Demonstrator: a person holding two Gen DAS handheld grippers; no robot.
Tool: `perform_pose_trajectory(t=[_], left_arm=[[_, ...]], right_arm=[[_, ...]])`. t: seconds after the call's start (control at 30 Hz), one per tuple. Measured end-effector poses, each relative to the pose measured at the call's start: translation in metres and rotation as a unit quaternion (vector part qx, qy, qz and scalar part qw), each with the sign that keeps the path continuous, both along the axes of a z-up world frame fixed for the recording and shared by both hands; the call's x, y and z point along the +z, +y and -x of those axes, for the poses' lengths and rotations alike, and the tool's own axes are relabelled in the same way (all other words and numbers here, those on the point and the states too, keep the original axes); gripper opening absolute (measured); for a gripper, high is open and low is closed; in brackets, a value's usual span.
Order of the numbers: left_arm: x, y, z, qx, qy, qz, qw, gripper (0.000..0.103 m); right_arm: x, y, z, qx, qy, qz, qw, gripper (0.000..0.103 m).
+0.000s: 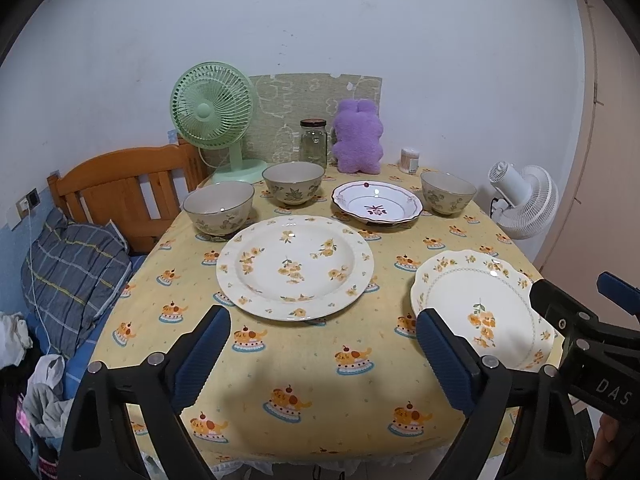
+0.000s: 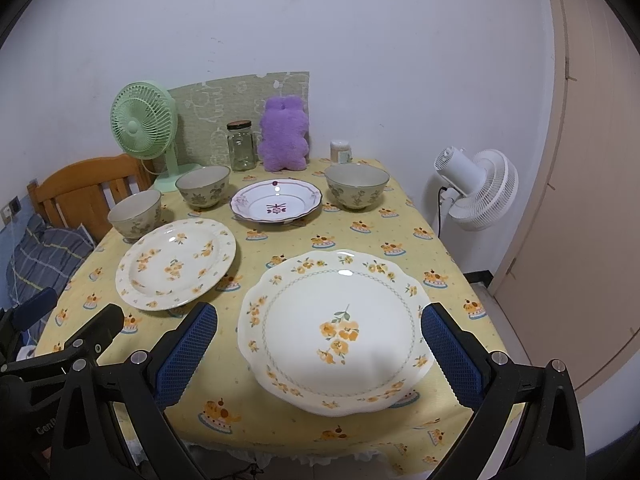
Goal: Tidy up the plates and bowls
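- Table (image 1: 320, 376) with a yellow cloth carries every dish.
- Big round plate (image 1: 295, 267) lies near the middle; scalloped plate (image 2: 335, 332) at the front right.
- Small plate (image 1: 377, 203) sits at the back between three bowls (image 1: 219, 208).
- Left gripper (image 1: 324, 354) and right gripper (image 2: 320, 354) hover with jaws spread, empty.

A lived-in bedroom is indicated: wooden bed frame (image 1: 120, 188) and plaid pillow (image 1: 74, 276) beside a clothed table (image 1: 304, 364), desk fan (image 1: 212, 112), plush toy (image 1: 357, 136).
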State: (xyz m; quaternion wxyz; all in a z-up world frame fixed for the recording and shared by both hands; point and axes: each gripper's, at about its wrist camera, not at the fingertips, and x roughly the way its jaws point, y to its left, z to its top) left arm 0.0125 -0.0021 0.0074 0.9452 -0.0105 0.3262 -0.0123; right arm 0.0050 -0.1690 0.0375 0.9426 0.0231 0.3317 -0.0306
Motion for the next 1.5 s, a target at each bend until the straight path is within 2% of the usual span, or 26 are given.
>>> perform_pose_trajectory(t=[0.13, 0.2, 0.37, 0.53, 0.63, 0.7, 0.77, 1.03, 1.13, 1.2, 1.3, 1.43, 1.5], left_arm=[[-0.003, 0.007, -0.005, -0.008, 0.006, 0.01, 0.9999, 0.093], [-0.004, 0.011, -0.007, -0.01, -0.008, 0.023, 0.9997, 0.093], [-0.001, 0.02, -0.019, -0.028, -0.011, 0.038, 0.9988, 0.09], [0.007, 0.021, -0.039, -0.054, -0.012, 0.02, 0.9983, 0.087], [0.005, 0.015, -0.05, -0.079, 0.003, 0.007, 0.9968, 0.08], [0.002, 0.012, -0.056, -0.091, 0.019, 0.01, 0.9956, 0.079], [0.001, 0.006, -0.061, -0.105, 0.021, 0.019, 0.9941, 0.078], [-0.013, -0.036, -0.085, -0.137, 0.051, -0.006, 0.9892, 0.073], [-0.021, -0.052, -0.096, -0.13, 0.067, -0.008, 0.9892, 0.07], [-0.028, -0.063, -0.105, -0.117, 0.083, -0.006, 0.9897, 0.068], [-0.038, -0.078, -0.115, -0.098, 0.101, -0.01, 0.99, 0.067], [-0.057, -0.093, -0.121, -0.074, 0.144, -0.006, 0.9868, 0.065], [-0.066, -0.099, -0.124, -0.063, 0.16, -0.001, 0.9851, 0.064]], right_arm=[[0.0, 0.003, -0.005, -0.008, -0.001, -0.003, 1.0, 0.103], [-0.001, 0.007, -0.008, -0.01, 0.003, -0.002, 1.0, 0.103], [0.003, 0.022, -0.016, -0.023, 0.008, 0.014, 1.0, 0.103], [0.006, 0.028, -0.029, -0.05, 0.023, 0.012, 0.998, 0.101], [0.005, 0.029, -0.035, -0.068, 0.031, 0.015, 0.997, 0.099], [0.004, 0.027, -0.038, -0.08, 0.039, 0.015, 0.996, 0.099], [0.003, 0.022, -0.041, -0.093, 0.044, 0.016, 0.995, 0.099], [-0.015, -0.015, -0.061, -0.113, 0.07, 0.013, 0.991, 0.098], [-0.026, -0.032, -0.075, -0.102, 0.082, 0.014, 0.991, 0.096], [-0.033, -0.042, -0.086, -0.09, 0.096, 0.008, 0.991, 0.09], [-0.045, -0.058, -0.098, -0.07, 0.115, 0.006, 0.991, 0.09], [-0.066, -0.078, -0.113, -0.042, 0.143, -0.002, 0.989, 0.09], [-0.076, -0.086, -0.117, -0.034, 0.161, -0.008, 0.986, 0.085]])
